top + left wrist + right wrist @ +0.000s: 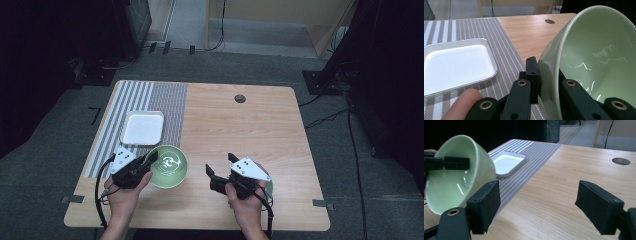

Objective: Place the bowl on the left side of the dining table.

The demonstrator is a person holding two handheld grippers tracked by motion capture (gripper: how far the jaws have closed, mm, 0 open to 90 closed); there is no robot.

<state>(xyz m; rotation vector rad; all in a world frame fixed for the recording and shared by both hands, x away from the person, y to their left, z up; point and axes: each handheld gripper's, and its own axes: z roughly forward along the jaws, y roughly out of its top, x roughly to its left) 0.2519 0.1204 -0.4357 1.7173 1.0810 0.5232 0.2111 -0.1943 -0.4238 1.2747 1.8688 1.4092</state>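
Nearest the person, the left gripper point(151, 159) was clamped on the rim of a bowl point(169, 166), one jaw outside the wall and one inside, as the left gripper view showed close up. The bowl point(596, 55) was pale green and glossy, with a smooth rounded wall and bright streaks of reflected light on its inner surface. It was tipped on its side, its mouth turned toward the right gripper's camera point(454, 180). In the high view it sat at the near left of the table point(250, 130), at the edge of the striped mat point(145, 107) and just in front of the white tray point(142, 128).

The right gripper point(220, 164) hung over bare wood to the right of the bowl, apart from it, its jaws spread wide with nothing between them.

The tray was shallow, square with rounded corners, and lay flat on the mat. The mat was grey and white, with broad stripes on its left part and fine ones on its right, and covered the table's left side. The rest of the top was light wood with a round hole point(240, 98) near the far edge.

Beyond the table lay grey carpet point(280, 65) with black cables point(325, 117) trailing across it, dark equipment on both sides, and a pale wooden panel point(280, 10) at the back.
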